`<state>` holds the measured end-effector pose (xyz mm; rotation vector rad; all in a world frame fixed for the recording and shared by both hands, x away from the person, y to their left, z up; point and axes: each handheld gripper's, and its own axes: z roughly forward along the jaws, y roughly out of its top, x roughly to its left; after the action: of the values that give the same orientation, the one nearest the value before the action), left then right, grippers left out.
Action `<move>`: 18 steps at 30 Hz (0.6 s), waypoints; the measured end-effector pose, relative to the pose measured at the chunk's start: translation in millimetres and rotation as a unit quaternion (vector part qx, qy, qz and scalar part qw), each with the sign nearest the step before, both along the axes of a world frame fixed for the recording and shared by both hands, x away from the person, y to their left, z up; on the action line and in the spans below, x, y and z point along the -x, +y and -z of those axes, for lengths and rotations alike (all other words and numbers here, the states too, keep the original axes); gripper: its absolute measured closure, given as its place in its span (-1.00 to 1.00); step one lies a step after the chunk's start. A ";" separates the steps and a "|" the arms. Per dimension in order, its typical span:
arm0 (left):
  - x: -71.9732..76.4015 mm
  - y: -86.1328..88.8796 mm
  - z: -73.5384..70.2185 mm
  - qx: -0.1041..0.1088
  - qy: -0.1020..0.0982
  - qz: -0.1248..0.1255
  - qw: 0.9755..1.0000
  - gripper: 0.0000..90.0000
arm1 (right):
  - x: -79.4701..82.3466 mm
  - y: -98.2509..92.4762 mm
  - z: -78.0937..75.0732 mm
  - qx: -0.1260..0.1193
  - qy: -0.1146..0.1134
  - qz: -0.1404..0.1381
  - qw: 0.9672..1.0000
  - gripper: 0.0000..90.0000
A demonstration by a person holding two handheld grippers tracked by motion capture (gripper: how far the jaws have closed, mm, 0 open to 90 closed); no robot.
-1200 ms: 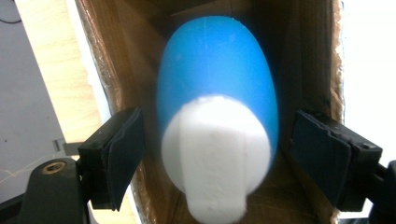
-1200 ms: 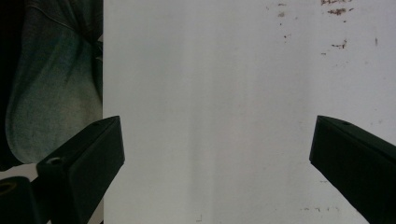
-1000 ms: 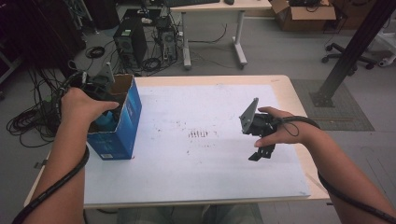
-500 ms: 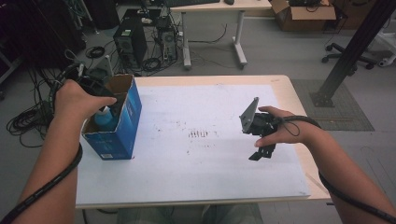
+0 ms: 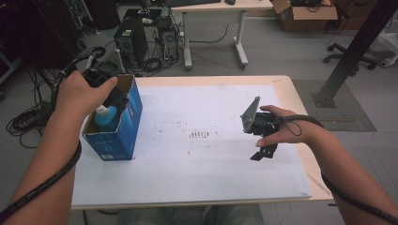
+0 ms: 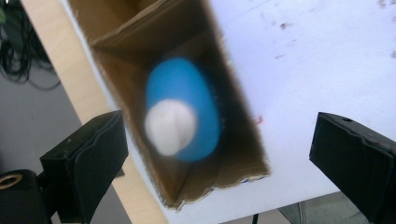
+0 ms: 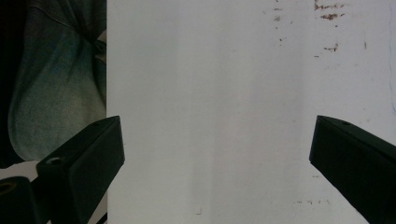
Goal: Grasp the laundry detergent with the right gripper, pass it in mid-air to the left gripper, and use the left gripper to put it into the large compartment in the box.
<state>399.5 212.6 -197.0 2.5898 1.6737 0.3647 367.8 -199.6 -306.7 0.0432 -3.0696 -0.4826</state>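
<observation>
The left gripper hung over the open top of a blue cardboard box, its jaws spread wide with nothing pinched between them; they had just been opening. Down inside the box stood a blue bottle with a white cap (blurred in the left gripper view), upright and free of the jaws. The box sat at the left edge of the bench, on the white sheet that covers most of the benchtop. In the high view the left hand was above the box's far end. The right gripper hovered near the right edge of the bench, well apart from the box, pointing down at the bare sheet with its jaws spread and empty.
</observation>
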 end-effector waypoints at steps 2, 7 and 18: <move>0.7 -6.2 -3.9 -0.001 -0.007 0.022 1.000 -0.89 | 0.0 -0.7 -1.2 0.000 0.000 0.002 1.000 -0.93; 1.7 -29.6 -14.8 -0.004 -0.017 0.093 0.996 -0.89 | 0.1 -1.2 -3.3 0.001 -0.001 0.003 1.000 -0.93; 4.8 -70.1 -28.9 -0.020 -0.019 0.213 0.977 -0.89 | -2.6 -3.7 -2.9 -0.004 0.000 0.008 1.000 -0.93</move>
<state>394.7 142.5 -168.1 2.8485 1.0613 0.4236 370.4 -203.4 -303.8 0.0197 -3.0702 -0.4966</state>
